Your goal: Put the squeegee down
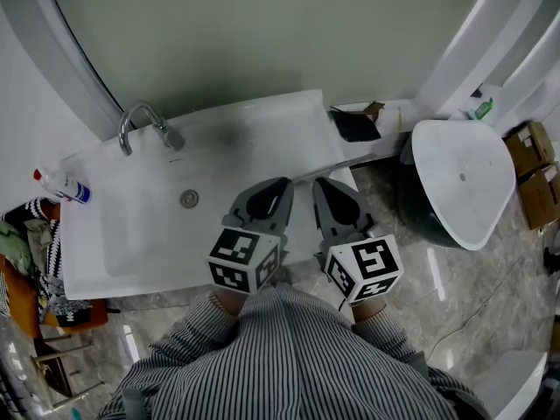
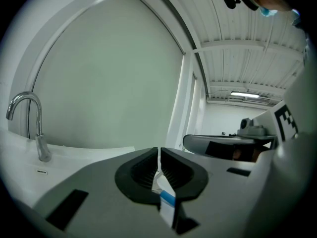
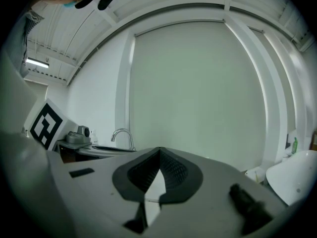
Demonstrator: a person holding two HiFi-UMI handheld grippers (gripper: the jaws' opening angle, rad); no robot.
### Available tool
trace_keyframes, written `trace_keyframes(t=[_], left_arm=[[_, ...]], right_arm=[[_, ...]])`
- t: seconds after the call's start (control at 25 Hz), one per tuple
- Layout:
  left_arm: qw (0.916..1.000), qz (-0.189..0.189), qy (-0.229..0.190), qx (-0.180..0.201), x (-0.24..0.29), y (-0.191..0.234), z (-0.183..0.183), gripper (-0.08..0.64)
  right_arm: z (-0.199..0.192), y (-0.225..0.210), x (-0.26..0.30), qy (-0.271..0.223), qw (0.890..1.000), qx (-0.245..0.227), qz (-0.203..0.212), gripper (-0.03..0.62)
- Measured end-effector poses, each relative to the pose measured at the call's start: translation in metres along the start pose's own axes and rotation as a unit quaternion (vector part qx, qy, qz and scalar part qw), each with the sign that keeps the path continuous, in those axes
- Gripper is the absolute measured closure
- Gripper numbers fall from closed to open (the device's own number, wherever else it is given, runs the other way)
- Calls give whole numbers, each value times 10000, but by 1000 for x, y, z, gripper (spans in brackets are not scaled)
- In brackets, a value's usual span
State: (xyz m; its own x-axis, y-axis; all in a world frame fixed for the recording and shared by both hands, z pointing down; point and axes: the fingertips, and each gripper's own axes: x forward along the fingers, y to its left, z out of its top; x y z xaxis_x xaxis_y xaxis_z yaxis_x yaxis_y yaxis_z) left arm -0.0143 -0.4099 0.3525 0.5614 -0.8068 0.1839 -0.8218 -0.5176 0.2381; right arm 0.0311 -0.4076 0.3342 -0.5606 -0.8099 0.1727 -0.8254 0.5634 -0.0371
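Head view: both grippers were held side by side over the front right corner of the white sink [image 1: 262, 112]. Left gripper [image 1: 287, 184] and right gripper [image 1: 319, 184] pointed toward the sink's back edge, marker cubes nearest the striped sleeves. A thin grey bar, read as the squeegee [image 1: 337, 166], lay across the sink's right edge, just beyond both sets of tips; contact with the left jaws could not be told. Faucet [image 1: 144, 122] stood at the back left. A spray bottle [image 1: 63, 186] stood off the left edge.

Left gripper view: jaws drawn in to a narrow slit. A white sliver with a blue band showed in the slit; what it was could not be told. The faucet and basin appeared at left.

Right gripper view: jaws fully together at the tips, nothing held between the ribbed pads.
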Motion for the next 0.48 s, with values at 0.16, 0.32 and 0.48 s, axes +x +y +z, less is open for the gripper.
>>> trace_keyframes(t=[0.16, 0.32, 0.48], left_arm=[[10000, -7, 22, 9, 0, 1, -1, 532], [10000, 3, 39, -1, 0, 2, -2, 532], [9997, 119, 185, 86, 1, 5, -7, 532]], right_arm=[[-2, 4, 1, 34, 9999, -29, 99, 577], [-3, 5, 3, 73, 9999, -12, 127, 577], [-4, 6, 5, 87, 9999, -18, 138, 577]])
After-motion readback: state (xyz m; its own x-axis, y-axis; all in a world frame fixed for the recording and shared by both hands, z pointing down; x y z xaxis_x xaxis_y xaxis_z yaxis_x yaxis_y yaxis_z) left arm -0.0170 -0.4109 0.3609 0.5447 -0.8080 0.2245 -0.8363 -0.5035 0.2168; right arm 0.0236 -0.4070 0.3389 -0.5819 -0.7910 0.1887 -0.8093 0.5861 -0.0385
